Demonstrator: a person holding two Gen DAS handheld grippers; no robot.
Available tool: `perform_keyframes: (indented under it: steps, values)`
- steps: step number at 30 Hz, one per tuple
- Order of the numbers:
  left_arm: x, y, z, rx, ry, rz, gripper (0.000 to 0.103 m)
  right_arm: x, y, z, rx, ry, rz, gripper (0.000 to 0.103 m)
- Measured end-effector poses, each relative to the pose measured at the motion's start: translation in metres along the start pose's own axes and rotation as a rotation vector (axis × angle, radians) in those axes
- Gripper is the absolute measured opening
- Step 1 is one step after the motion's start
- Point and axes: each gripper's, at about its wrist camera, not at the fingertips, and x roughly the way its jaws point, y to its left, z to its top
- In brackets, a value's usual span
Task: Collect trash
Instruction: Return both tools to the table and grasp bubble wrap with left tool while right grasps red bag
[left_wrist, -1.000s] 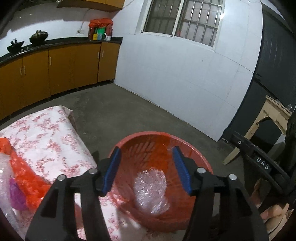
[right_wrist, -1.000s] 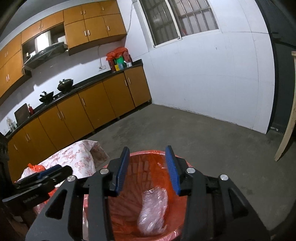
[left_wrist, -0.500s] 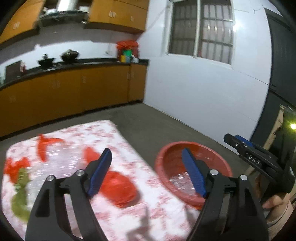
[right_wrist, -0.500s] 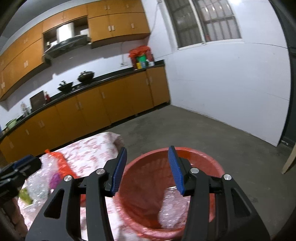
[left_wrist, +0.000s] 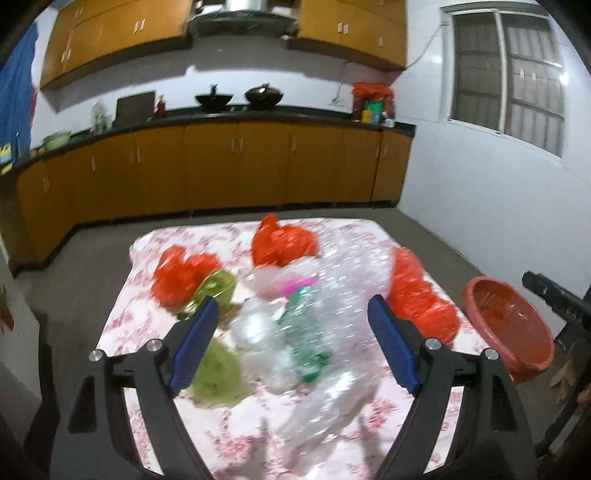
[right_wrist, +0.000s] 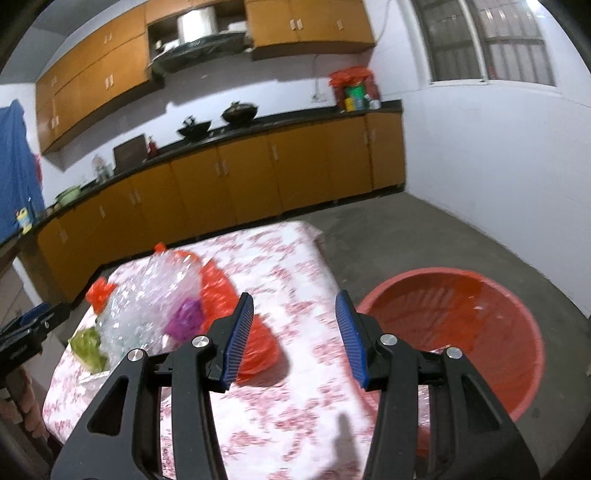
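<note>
Hovering — left tongs above clear plastic.

The room is lit from above, with dim, dark corners. Both pictures bend round at the edges. The trash pile looks smeared and blurry. Finger shadows fall on the flowered tablecloth. The window shows a bright glare spot.

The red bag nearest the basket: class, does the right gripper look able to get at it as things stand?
Probably yes. The right gripper is open and empty above the table, and the red bag lies uncovered beside its left finger, with nothing between them.
</note>
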Motion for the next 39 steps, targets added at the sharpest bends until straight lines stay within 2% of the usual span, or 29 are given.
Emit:
perform_keyframes:
  steps: [8,13,19,21,26,32,35,39]
  values:
    - [0.027,-0.011,0.008,0.020,0.017,-0.062,0.081,0.054,0.032,-0.010,-0.034,0.103,0.080,0.047]
    - [0.059,-0.025,0.014,0.054,0.064,-0.091,0.081,0.090,0.037,-0.016,-0.046,0.182,0.112,0.047]
    - [0.088,-0.031,0.010,0.075,0.132,-0.111,0.081,0.111,0.038,-0.022,-0.050,0.241,0.154,0.048]
    - [0.097,-0.029,0.008,0.064,0.156,-0.125,0.076,0.114,0.040,-0.022,-0.053,0.255,0.173,0.048]
    - [0.106,-0.026,0.004,0.051,0.203,-0.163,0.056,0.117,0.049,-0.024,-0.095,0.283,0.227,0.047]
    - [0.105,-0.029,0.000,0.054,0.218,-0.189,0.029,0.112,0.053,-0.027,-0.111,0.287,0.233,0.029]
    - [0.102,-0.030,0.000,0.059,0.210,-0.196,0.023,0.107,0.052,-0.026,-0.114,0.278,0.233,0.024]
    - [0.093,-0.031,0.004,0.059,0.187,-0.198,0.021,0.098,0.050,-0.022,-0.109,0.254,0.232,0.021]
